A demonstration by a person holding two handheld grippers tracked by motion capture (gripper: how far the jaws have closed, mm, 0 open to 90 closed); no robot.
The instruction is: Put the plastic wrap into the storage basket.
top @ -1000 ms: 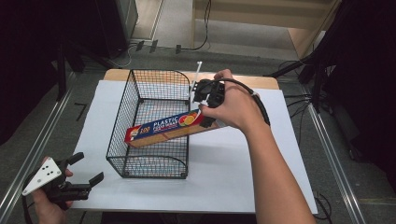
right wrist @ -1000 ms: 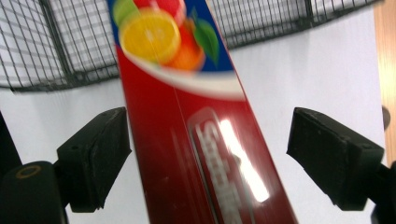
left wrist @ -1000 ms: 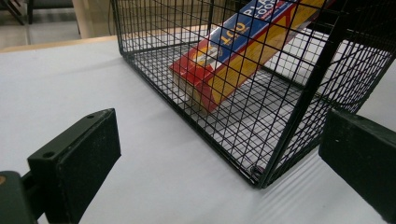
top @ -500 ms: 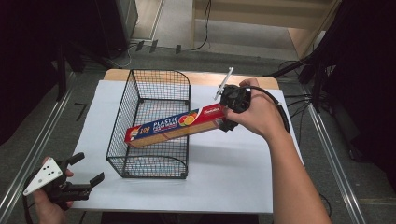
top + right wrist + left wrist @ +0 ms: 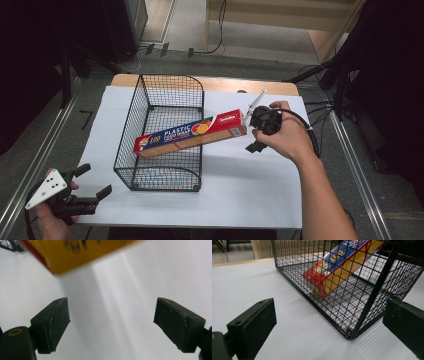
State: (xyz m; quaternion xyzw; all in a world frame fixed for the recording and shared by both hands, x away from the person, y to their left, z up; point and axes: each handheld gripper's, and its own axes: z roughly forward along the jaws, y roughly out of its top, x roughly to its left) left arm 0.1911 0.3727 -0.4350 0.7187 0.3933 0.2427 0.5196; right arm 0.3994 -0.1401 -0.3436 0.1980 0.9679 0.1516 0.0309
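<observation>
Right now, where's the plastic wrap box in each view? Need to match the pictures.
High view: the plastic wrap box lies slantwise at centre, left end down in the wire basket, right end over its rim.
Left gripper view: top centre, seen through the basket mesh.
Right gripper view: blurred yellow-and-red end along the top left edge.
Shared landmark: the white table cover.

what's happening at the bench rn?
A person works two handheld tools at a white table. A plastic wrap box leans over the rim of a wire basket, one end inside, the other sticking out. The right tool is open beside that outer end, gripping nothing. The left tool is open near the basket's corner.
</observation>
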